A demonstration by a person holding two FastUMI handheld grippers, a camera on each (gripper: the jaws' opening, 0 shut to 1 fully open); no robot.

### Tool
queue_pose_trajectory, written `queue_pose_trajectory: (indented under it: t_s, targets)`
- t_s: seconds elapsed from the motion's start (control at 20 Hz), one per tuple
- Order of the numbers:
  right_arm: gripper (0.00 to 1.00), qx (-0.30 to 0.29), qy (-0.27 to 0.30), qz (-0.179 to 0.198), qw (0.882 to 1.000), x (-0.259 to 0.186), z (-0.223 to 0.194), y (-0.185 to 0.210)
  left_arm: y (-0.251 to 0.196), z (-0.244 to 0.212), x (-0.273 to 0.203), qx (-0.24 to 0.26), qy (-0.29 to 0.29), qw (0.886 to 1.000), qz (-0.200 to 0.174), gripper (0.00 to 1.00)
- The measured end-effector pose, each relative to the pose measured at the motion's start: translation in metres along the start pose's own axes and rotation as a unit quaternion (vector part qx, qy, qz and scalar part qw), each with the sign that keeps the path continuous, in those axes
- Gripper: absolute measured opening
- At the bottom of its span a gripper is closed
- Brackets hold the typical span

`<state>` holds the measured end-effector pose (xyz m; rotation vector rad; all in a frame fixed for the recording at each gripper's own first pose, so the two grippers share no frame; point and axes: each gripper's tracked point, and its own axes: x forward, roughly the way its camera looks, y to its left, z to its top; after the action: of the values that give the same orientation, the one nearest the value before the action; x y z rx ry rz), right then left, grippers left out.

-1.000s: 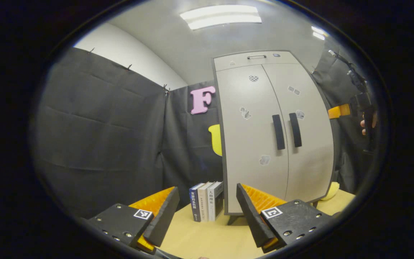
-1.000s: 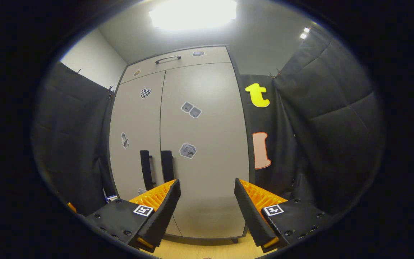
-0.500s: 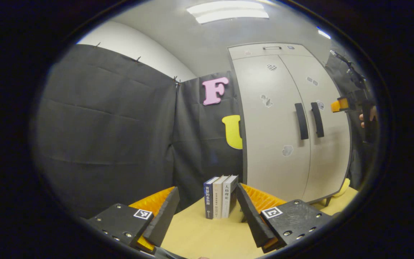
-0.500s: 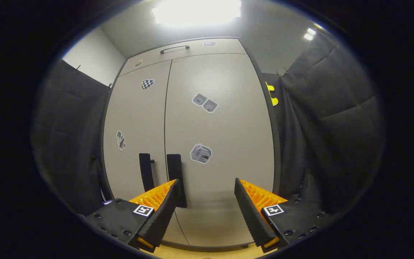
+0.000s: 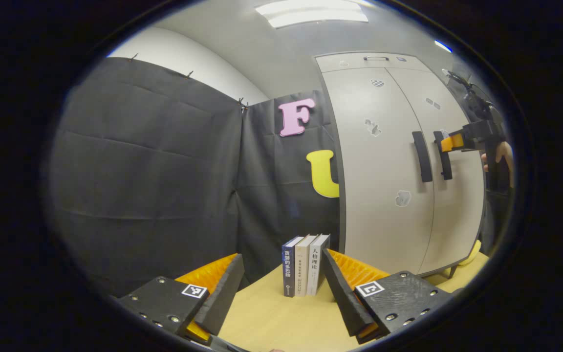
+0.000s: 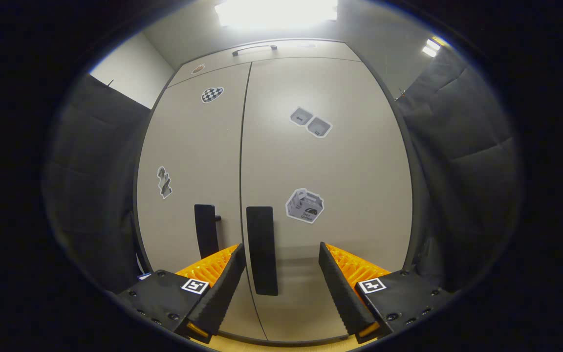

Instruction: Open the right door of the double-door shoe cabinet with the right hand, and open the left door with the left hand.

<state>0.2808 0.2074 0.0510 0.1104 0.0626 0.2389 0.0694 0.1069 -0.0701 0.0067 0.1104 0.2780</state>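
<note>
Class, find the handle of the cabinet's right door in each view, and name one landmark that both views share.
Left gripper view: the right door handle sits far right, at mid-height, beside the right gripper.
Right gripper view: low centre, between the open fingers, nearer the left one.
Shared landmark: the checkered sticker high on the left door.

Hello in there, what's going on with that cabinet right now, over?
Right gripper open, right door handle between its fingers, not gripped. Left gripper open, back over the table by the books. Both doors shut. Nothing blocking.
</note>
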Motion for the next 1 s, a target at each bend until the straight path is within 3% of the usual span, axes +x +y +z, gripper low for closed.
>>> queue_pose_trajectory:
  t_s: [0.05, 0.15, 0.2, 0.3, 0.35, 0.4, 0.5, 0.55, 0.65, 0.75, 0.8, 0.9, 1.0]
  targets:
    - [0.98, -0.001, 0.004, -0.001, 1.0, 0.005, -0.003, 0.002, 0.001, -0.001, 0.004, 0.0, 0.001, 1.0, 0.001, 0.94]
    - [0.94, -0.001, 0.015, 0.002, 1.0, 0.012, -0.009, 0.008, 0.003, -0.004, 0.011, 0.002, 0.004, 1.0, 0.003, 0.94]
    - [0.8, 0.0, 0.019, 0.001, 1.0, 0.015, -0.012, 0.009, 0.004, -0.005, 0.013, 0.002, 0.005, 1.0, 0.005, 0.94]
    - [0.67, 0.003, 0.028, -0.001, 1.0, 0.023, -0.017, 0.012, 0.009, -0.005, 0.014, -0.001, 0.004, 1.0, 0.009, 0.94]
    - [0.65, 0.004, 0.036, 0.005, 0.999, 0.024, -0.02, 0.015, 0.011, -0.005, 0.016, -0.003, 0.005, 1.0, 0.009, 0.94]
    - [0.55, 0.003, 0.044, 0.012, 0.999, 0.027, -0.024, 0.02, 0.012, -0.005, 0.017, -0.004, 0.005, 1.0, 0.01, 0.94]
    - [0.54, -0.007, 0.065, 0.023, 0.998, 0.032, -0.033, 0.025, 0.013, -0.007, 0.02, -0.006, 0.006, 1.0, 0.008, 0.94]
    - [0.54, -0.019, 0.068, 0.004, 0.997, 0.032, -0.036, 0.019, 0.013, -0.007, 0.021, -0.006, 0.006, 1.0, 0.008, 0.94]
    - [0.37, -0.013, 0.07, 0.0, 0.997, 0.037, -0.036, 0.018, 0.014, -0.008, 0.022, -0.008, 0.007, 1.0, 0.005, 0.94]
    - [0.36, -0.009, 0.075, 0.002, 0.997, 0.033, -0.036, 0.018, 0.011, -0.007, 0.023, -0.014, 0.007, 1.0, -0.001, 0.94]
    - [0.25, -0.01, 0.078, 0.002, 0.997, 0.036, -0.036, 0.017, 0.008, -0.005, 0.023, -0.016, 0.005, 1.0, -0.004, 0.94]
    - [0.16, -0.019, 0.088, 0.008, 0.996, 0.035, -0.037, 0.018, 0.004, 0.001, 0.025, -0.015, -0.002, 1.0, -0.01, 0.94]
    - [0.17, -0.02, 0.096, 0.017, 0.995, 0.033, -0.038, 0.017, -0.002, 0.003, 0.026, -0.016, -0.006, 1.0, -0.019, 0.95]
